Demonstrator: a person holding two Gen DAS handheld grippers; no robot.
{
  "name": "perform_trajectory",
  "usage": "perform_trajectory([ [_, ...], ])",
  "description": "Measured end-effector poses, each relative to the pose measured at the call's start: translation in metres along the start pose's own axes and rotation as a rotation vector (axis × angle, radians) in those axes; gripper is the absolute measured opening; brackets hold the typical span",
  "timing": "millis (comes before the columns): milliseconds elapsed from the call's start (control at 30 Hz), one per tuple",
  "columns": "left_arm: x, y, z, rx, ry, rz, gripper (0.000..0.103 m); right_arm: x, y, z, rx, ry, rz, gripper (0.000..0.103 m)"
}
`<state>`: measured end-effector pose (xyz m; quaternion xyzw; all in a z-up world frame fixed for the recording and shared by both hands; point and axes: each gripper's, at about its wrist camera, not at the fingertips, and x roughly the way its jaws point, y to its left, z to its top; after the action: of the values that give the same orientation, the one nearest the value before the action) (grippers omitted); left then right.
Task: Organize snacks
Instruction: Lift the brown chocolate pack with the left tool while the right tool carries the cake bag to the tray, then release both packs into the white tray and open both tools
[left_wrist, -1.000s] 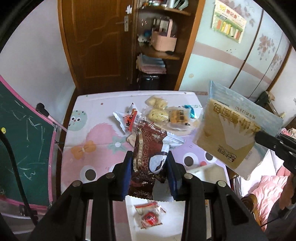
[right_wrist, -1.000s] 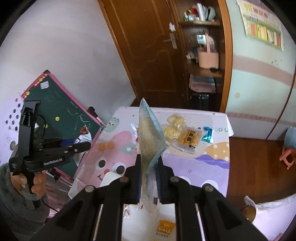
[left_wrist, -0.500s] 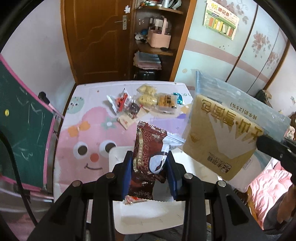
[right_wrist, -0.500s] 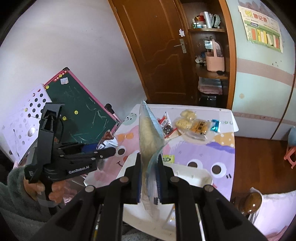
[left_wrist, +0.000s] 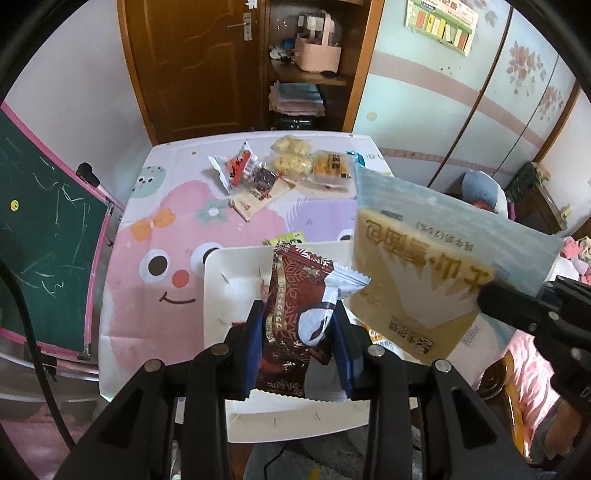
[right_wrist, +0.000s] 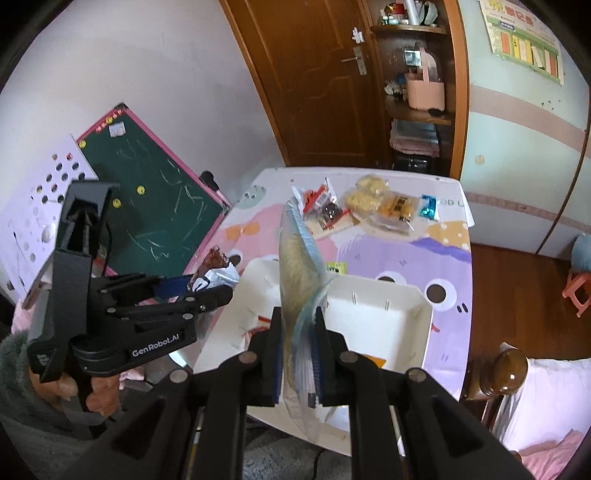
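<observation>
Across the room below me sits the table (left_wrist: 125, 280), covered with a cartoon-print cloth in pink and purple. At its near edge I see a white tray (left_wrist: 229, 266) with low divider walls, open side up; in my right view the same tray (right_wrist: 384, 314) lies directly under my fingers. Leaning against the table's left side is a green chalkboard (left_wrist: 44, 229) with a pink frame.

Next in size is the flat blue-and-gold packet (left_wrist: 417, 280), which my right gripper (right_wrist: 298, 354) has clamped by its lower edge, jaws squeezed nearly together on the thin film. It hangs above the tray's right half, seen edge-on in my right view (right_wrist: 295, 266).

My left gripper (left_wrist: 297, 347) is closed partway on a dark red chocolate snack pack (left_wrist: 291, 317), blue pads pressing both sides. The pack stands upright over the tray's middle, its white crimped end flared to the right. My right view shows a hand (right_wrist: 62, 384) wrapped round that gripper's handle.

Farther back on the cloth, a loose cluster of small snacks (left_wrist: 280, 173) lies together near the far edge. A small green sachet (left_wrist: 288, 238) rests just beyond the tray's far rim.
</observation>
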<state>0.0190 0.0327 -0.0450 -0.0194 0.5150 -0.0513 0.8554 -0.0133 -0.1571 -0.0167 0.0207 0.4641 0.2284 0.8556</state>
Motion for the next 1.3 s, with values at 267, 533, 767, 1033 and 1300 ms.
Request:
perform_trajectory([
  [267,0.010,-0.002,-0.011,0.016,0.024,0.029,0.033,0.013,0.000,-0.012,0.015,0.047,-0.010,0.012],
  [533,0.018,0.000,-0.018,0.021,0.048,0.036,0.033,0.023,0.003,-0.016,0.024,0.079,-0.020,0.012],
  [767,0.022,-0.001,-0.021,0.030,0.056,0.046,0.033,0.032,0.005,-0.015,0.028,0.100,-0.025,0.012],
  [1033,0.023,-0.002,-0.024,0.050,0.047,0.071,0.033,0.042,0.007,-0.014,0.030,0.131,-0.016,0.013],
  [1300,0.022,-0.008,-0.025,0.087,0.038,0.099,0.046,0.047,0.008,-0.013,0.029,0.142,-0.035,0.018],
])
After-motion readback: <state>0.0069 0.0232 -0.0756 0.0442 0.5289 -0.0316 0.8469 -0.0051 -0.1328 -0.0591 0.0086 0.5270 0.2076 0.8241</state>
